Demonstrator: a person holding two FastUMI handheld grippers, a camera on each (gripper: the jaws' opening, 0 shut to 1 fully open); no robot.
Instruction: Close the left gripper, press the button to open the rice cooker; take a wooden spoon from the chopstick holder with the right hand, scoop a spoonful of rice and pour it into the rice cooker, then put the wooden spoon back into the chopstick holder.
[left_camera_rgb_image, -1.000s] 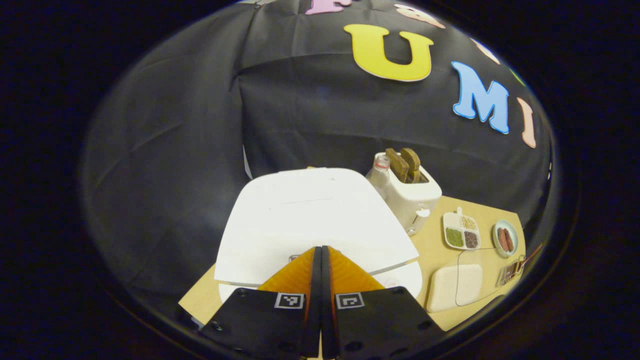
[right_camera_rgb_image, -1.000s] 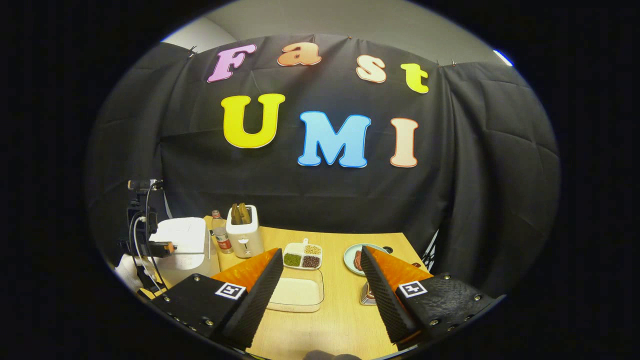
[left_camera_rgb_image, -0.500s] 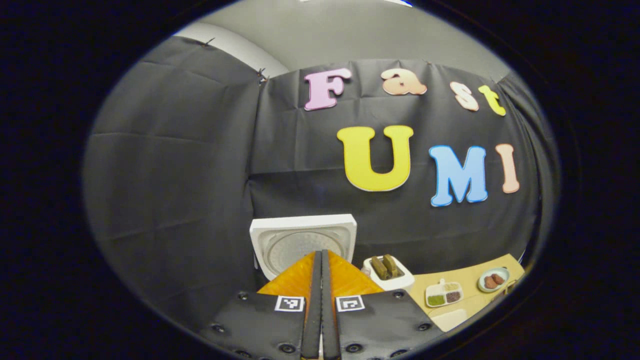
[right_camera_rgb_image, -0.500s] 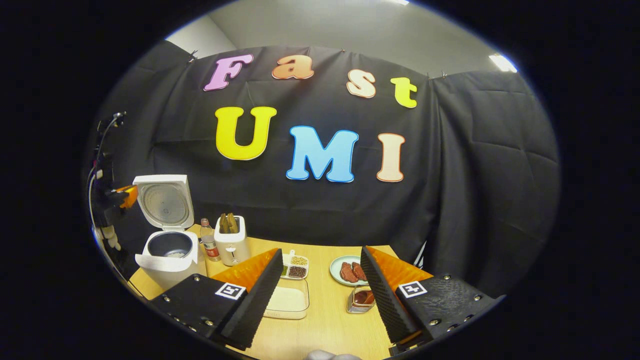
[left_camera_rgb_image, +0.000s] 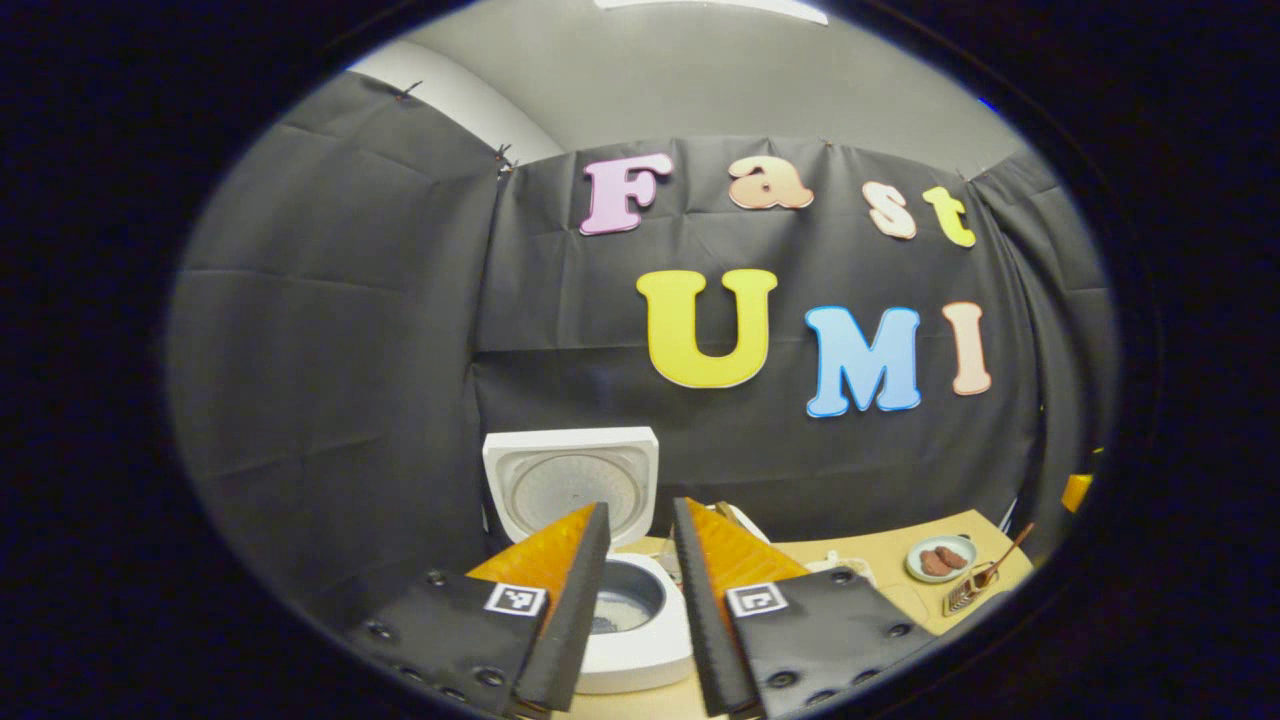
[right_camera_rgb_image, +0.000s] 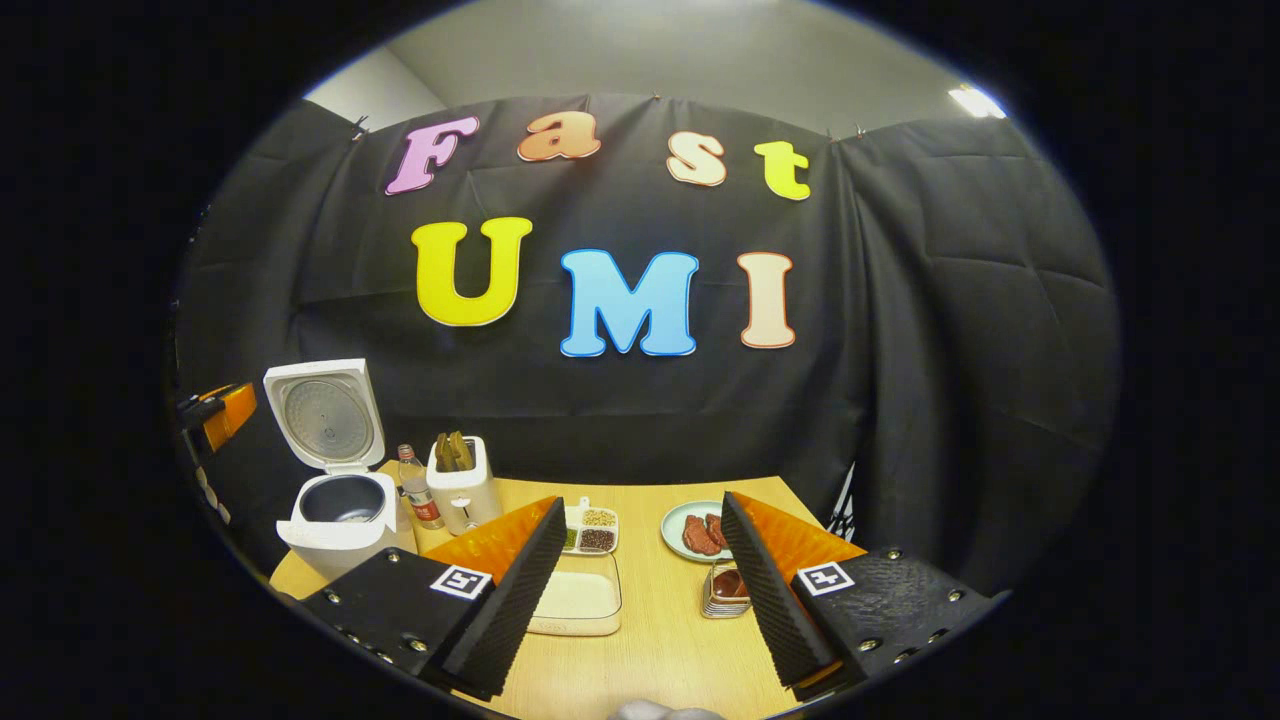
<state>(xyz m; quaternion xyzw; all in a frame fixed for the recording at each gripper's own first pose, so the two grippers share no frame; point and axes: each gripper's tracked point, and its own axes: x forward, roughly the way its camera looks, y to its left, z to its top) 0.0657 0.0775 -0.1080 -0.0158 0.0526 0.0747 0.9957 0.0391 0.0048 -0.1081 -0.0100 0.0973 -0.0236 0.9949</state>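
On the pale wooden surface (right_camera_rgb_image: 640, 640) the white rice cooker (right_camera_rgb_image: 335, 515) is seen lid-up; both grippers' jaws are parted and empty, so the wooden spoon (left_camera_rgb_image: 1000, 560) is judged next to be grasped.

The rice cooker (right_camera_rgb_image: 338, 520) is showing white, its open lid (right_camera_rgb_image: 327, 415) pale grey inside and its pot dark. The toaster (right_camera_rgb_image: 461, 487) is looking cream, with brown slices sticking up. The table (right_camera_rgb_image: 660, 640) is glowing light wood. The divided dish (right_camera_rgb_image: 590, 530) is showing green, tan and dark brown grains. The round plate (right_camera_rgb_image: 675, 535) is looking pale green under reddish-brown pieces. The bottle (right_camera_rgb_image: 416, 490) is wearing a red label.
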